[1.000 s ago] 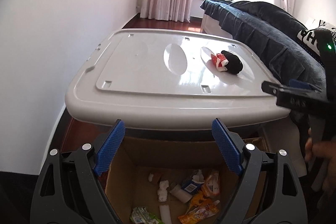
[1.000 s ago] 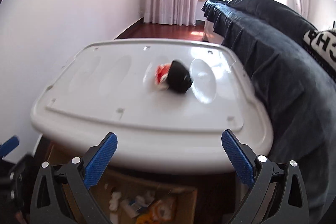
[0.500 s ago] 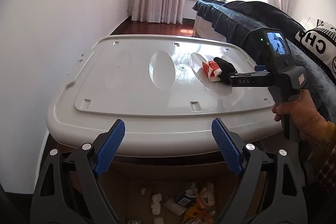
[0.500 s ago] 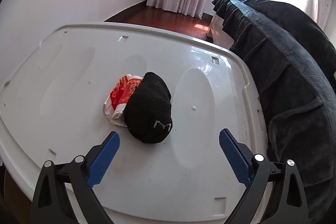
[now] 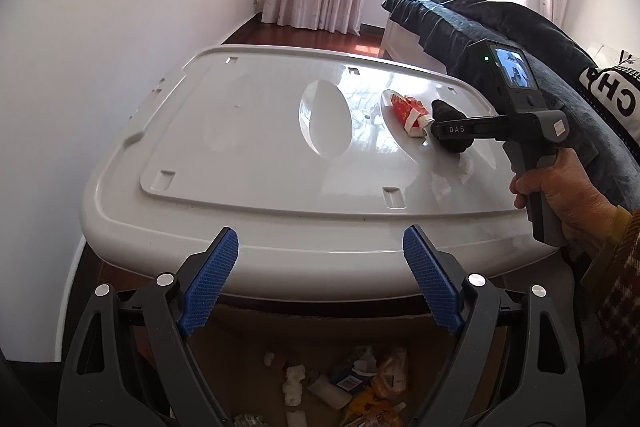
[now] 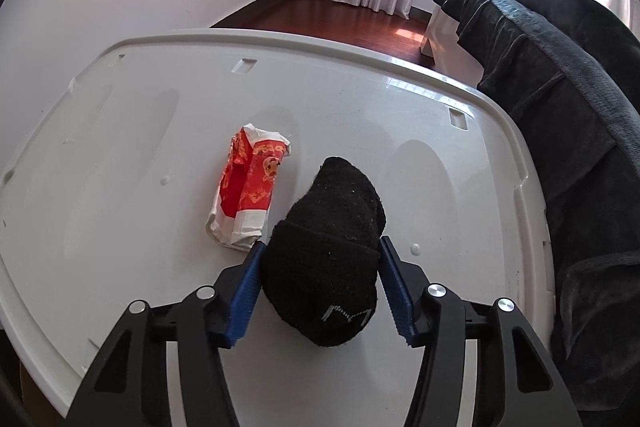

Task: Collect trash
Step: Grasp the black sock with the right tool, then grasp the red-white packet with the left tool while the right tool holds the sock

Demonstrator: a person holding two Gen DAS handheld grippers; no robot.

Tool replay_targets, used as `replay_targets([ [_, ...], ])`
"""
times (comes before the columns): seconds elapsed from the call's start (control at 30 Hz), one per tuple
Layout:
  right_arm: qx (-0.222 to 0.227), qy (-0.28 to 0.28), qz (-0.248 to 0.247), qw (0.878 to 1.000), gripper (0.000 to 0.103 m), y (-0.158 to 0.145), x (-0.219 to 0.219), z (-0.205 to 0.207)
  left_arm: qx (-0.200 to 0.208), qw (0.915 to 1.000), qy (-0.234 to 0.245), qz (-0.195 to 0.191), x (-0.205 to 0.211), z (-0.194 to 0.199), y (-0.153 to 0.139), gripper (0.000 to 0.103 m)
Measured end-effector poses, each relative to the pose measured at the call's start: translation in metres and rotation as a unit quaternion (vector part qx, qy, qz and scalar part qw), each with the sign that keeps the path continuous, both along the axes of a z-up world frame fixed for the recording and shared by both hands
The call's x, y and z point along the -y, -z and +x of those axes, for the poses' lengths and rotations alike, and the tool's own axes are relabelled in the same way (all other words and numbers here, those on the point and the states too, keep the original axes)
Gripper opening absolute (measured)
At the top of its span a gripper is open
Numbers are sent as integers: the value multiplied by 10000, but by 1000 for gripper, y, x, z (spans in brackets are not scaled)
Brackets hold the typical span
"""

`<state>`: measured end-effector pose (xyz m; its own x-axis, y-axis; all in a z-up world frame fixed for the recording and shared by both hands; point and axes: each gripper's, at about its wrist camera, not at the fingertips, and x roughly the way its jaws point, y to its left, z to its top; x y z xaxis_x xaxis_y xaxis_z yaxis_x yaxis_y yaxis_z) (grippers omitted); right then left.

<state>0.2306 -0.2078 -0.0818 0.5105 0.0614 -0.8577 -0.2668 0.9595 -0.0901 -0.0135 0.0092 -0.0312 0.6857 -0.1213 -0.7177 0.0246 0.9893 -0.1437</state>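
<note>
— So, how far along is she?
— Cardboard box [image 5: 256, 343] under the white lid [image 5: 248, 131] already holds scraps. Left gripper [image 5: 316, 279] hangs wide, empty. Right gripper [image 6: 320, 287] has just been closing, pads against the black sock [image 6: 332, 251]; red wrapper [image 6: 248, 187] lies beside it, uncollected.

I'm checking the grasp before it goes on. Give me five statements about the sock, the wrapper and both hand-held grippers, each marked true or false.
1. The right hand-held gripper has its blue pads on both sides of the black sock. True; its jaws have just been closing.
2. The red and white wrapper lies on top of the sock. False: it lies beside it on the white lid.
3. The left hand-held gripper holds the wrapper. False: it is open and empty.
4. A cardboard box with trash sits below the lid's near edge. True.
5. The sock hangs in the air. False: it rests on the lid.
</note>
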Motion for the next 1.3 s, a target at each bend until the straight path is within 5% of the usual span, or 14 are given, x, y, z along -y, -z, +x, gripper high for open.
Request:
replay_targets([
  [0.47,296,172,246,9991,50,-31,27,-26,-54,9999,-59,-82,8,11,-6,83],
  [0.77,965,420,440,9935,50,-96,68,-69,180,9998,83,80,75,93,-26,83],
  [1.3,1277,795,769,9856,51,-114,113,-82,39,9999,44,131,143,198,7,82],
])
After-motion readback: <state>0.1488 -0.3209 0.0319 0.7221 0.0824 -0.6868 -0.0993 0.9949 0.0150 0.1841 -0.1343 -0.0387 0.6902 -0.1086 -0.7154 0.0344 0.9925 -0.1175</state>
